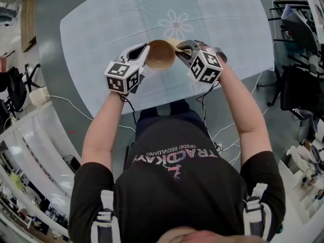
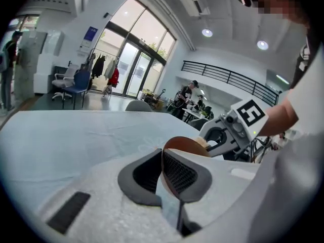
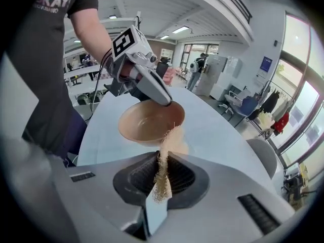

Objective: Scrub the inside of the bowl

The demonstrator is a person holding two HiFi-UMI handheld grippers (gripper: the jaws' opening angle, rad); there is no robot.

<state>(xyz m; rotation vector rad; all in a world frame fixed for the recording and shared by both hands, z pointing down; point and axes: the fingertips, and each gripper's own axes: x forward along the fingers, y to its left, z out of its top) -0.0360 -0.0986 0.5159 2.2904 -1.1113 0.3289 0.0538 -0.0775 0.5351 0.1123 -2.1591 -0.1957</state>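
— Table (image 1: pixel 101 29) first: what covers it?
— Pale blue cloth with a flower print.
— Where is the bowl (image 1: pixel 161 54)?
— Above the table's near edge, between the two grippers, tilted.
— Who holds it?
— The left gripper (image 2: pixel 163 171); its jaws are clamped on the rim.
— And the right gripper (image 3: pixel 162 176)?
— Its jaws pinch a tan fibrous scrubber (image 3: pixel 164 161), whose free end reaches toward the bowl's rim.

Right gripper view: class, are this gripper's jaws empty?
No: the right gripper is shut on a tan fibrous scrubber that sticks out toward the bowl.
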